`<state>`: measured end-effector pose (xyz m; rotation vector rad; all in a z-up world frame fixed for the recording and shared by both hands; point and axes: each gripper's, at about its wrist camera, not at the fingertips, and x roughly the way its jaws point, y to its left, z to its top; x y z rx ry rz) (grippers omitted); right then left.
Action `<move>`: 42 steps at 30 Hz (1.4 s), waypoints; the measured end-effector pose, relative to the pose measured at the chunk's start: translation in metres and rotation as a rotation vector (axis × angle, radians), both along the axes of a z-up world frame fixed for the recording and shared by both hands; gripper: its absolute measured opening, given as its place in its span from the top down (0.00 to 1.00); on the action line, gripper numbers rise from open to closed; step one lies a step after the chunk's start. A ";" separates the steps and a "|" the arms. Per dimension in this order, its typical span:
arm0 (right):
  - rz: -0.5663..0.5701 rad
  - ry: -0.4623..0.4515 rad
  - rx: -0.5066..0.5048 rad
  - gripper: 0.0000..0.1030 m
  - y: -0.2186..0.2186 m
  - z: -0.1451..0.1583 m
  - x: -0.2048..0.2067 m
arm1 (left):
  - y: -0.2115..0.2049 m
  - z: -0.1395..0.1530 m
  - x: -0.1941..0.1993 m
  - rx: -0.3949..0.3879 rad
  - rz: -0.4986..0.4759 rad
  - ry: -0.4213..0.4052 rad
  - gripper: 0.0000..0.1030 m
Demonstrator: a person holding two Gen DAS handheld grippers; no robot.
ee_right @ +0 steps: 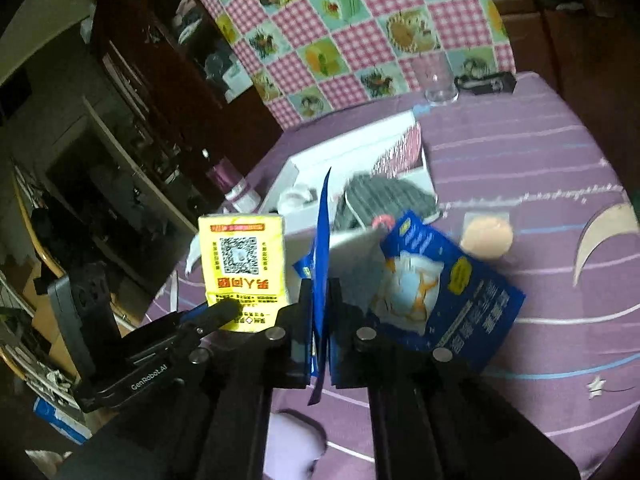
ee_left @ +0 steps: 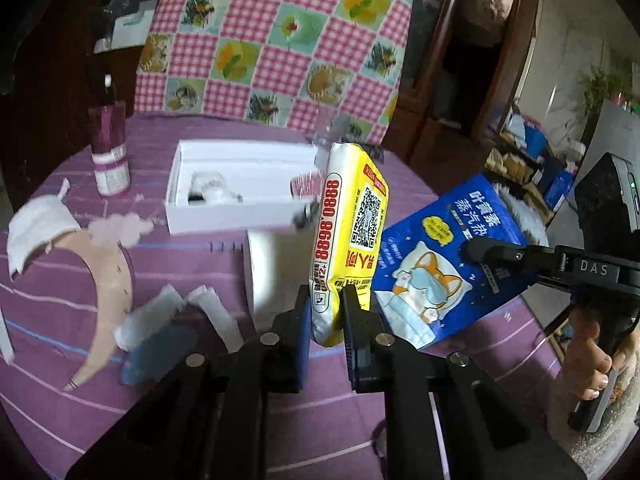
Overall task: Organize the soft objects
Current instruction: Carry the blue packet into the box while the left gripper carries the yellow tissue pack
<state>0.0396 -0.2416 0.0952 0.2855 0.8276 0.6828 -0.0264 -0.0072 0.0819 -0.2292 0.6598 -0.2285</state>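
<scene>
My left gripper (ee_left: 326,308) is shut on a yellow tissue pack (ee_left: 352,236) and holds it upright above the purple table; the pack also shows in the right wrist view (ee_right: 244,268). My right gripper (ee_right: 320,300) is shut on the edge of a blue eye-mask packet (ee_right: 323,248), seen edge-on; the same packet shows in the left wrist view (ee_left: 444,256), just right of the tissue pack. A second blue packet (ee_right: 452,296) lies on the table by my right gripper. An open white box (ee_left: 240,188) sits behind.
A purple bottle (ee_left: 110,148) stands at the table's far left. White pads (ee_left: 36,224) and wrappers (ee_left: 168,312) lie on the left. A grey cloth (ee_right: 384,200), an orange puff (ee_right: 486,236) and a clear glass (ee_right: 438,80) are on the right side. A chequered chair back (ee_left: 272,36) is behind.
</scene>
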 end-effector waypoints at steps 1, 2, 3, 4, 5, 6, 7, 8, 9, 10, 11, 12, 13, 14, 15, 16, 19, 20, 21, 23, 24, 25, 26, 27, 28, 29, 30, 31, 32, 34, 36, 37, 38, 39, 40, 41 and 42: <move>-0.007 -0.004 -0.009 0.93 0.001 0.010 0.002 | 0.003 0.007 0.001 -0.007 0.003 -0.010 0.87; -0.010 -0.006 -0.013 0.93 0.002 0.015 0.004 | 0.005 0.015 0.003 -0.015 0.009 -0.019 0.87; -0.012 -0.009 -0.021 0.93 0.003 0.024 0.008 | 0.008 0.022 0.006 -0.023 0.017 -0.028 0.87; -0.019 -0.012 -0.025 0.93 0.005 0.033 0.012 | 0.012 0.030 0.011 -0.032 0.023 -0.035 0.87; -0.029 -0.015 -0.023 0.93 0.007 0.040 0.017 | 0.015 0.036 0.015 -0.040 0.028 -0.040 0.87; -0.033 -0.017 -0.019 0.93 0.009 0.045 0.022 | 0.018 0.040 0.020 -0.046 0.032 -0.043 0.87; -0.035 -0.017 -0.008 0.93 0.012 0.052 0.030 | 0.022 0.045 0.025 -0.052 0.038 -0.046 0.87; -0.040 -0.013 0.003 0.93 0.014 0.057 0.039 | 0.026 0.048 0.030 -0.058 0.045 -0.047 0.87; -0.047 -0.007 0.010 0.93 0.016 0.060 0.047 | 0.031 0.051 0.037 -0.069 0.049 -0.044 0.87; -0.051 0.002 0.013 0.93 0.019 0.062 0.056 | 0.036 0.053 0.045 -0.085 0.047 -0.038 0.87; -0.055 0.011 0.019 0.93 0.023 0.064 0.066 | 0.041 0.054 0.053 -0.102 0.046 -0.030 0.87; -0.060 0.019 0.028 0.93 0.028 0.066 0.079 | 0.048 0.054 0.062 -0.119 0.055 -0.018 0.87; -0.060 0.025 0.034 0.93 0.032 0.067 0.087 | 0.055 0.053 0.072 -0.133 0.069 -0.005 0.87; -0.060 0.035 0.044 0.93 0.037 0.067 0.100 | 0.060 0.052 0.080 -0.145 0.079 0.008 0.87; -0.066 0.045 0.055 0.93 0.041 0.066 0.110 | 0.066 0.051 0.090 -0.161 0.088 0.019 0.87; -0.072 0.055 0.066 0.93 0.045 0.064 0.120 | 0.071 0.048 0.099 -0.179 0.099 0.031 0.87; -0.071 0.097 0.110 0.93 0.057 0.051 0.149 | 0.084 0.034 0.128 -0.218 0.120 0.098 0.87; -0.068 0.115 0.122 0.93 0.061 0.045 0.158 | 0.087 0.028 0.138 -0.225 0.125 0.124 0.87; -0.067 0.129 0.128 0.93 0.065 0.039 0.166 | 0.088 0.021 0.149 -0.232 0.125 0.153 0.87; -0.076 0.140 0.123 0.93 0.073 0.029 0.180 | 0.089 0.003 0.170 -0.276 0.119 0.216 0.87; -0.081 0.139 0.118 0.93 0.076 0.026 0.185 | 0.089 -0.003 0.177 -0.295 0.116 0.234 0.87; -0.089 0.137 0.114 0.93 0.078 0.023 0.190 | 0.087 -0.011 0.185 -0.317 0.112 0.257 0.87; -0.097 0.137 0.110 0.93 0.080 0.020 0.195 | 0.086 -0.018 0.193 -0.326 0.110 0.277 0.87; -0.100 0.142 0.113 0.93 0.081 0.017 0.201 | 0.084 -0.024 0.197 -0.328 0.110 0.293 0.87; -0.101 0.147 0.123 0.93 0.082 0.014 0.206 | 0.081 -0.031 0.202 -0.325 0.112 0.313 0.87; -0.102 0.151 0.134 0.93 0.080 0.012 0.210 | 0.078 -0.036 0.204 -0.320 0.112 0.326 0.87; -0.105 0.156 0.151 0.93 0.079 0.009 0.214 | 0.075 -0.040 0.206 -0.316 0.113 0.335 0.87; -0.105 0.158 0.159 0.93 0.079 0.007 0.216 | 0.072 -0.046 0.206 -0.305 0.114 0.349 0.87; -0.101 0.162 0.170 0.93 0.079 0.003 0.217 | 0.069 -0.051 0.207 -0.293 0.120 0.354 0.87; -0.072 0.175 0.196 0.93 0.083 -0.006 0.218 | 0.068 -0.057 0.208 -0.279 0.132 0.360 0.87; -0.055 0.220 0.191 0.93 0.090 -0.017 0.223 | 0.070 -0.061 0.209 -0.314 0.131 0.364 0.87; -0.055 0.228 0.191 0.93 0.092 -0.020 0.224 | 0.071 -0.062 0.214 -0.325 0.133 0.369 0.86; -0.053 0.231 0.188 0.93 0.094 -0.022 0.224 | 0.070 -0.064 0.214 -0.322 0.133 0.365 0.86; -0.052 0.238 0.178 0.93 0.097 -0.025 0.225 | 0.069 -0.064 0.214 -0.317 0.130 0.355 0.86; -0.053 0.241 0.171 0.93 0.099 -0.028 0.225 | 0.067 -0.064 0.213 -0.306 0.131 0.349 0.84; -0.055 0.245 0.164 0.93 0.101 -0.030 0.225 | 0.066 -0.064 0.211 -0.291 0.132 0.342 0.79; -0.054 0.258 0.157 0.93 0.103 -0.034 0.226 | 0.065 -0.063 0.210 -0.279 0.131 0.335 0.77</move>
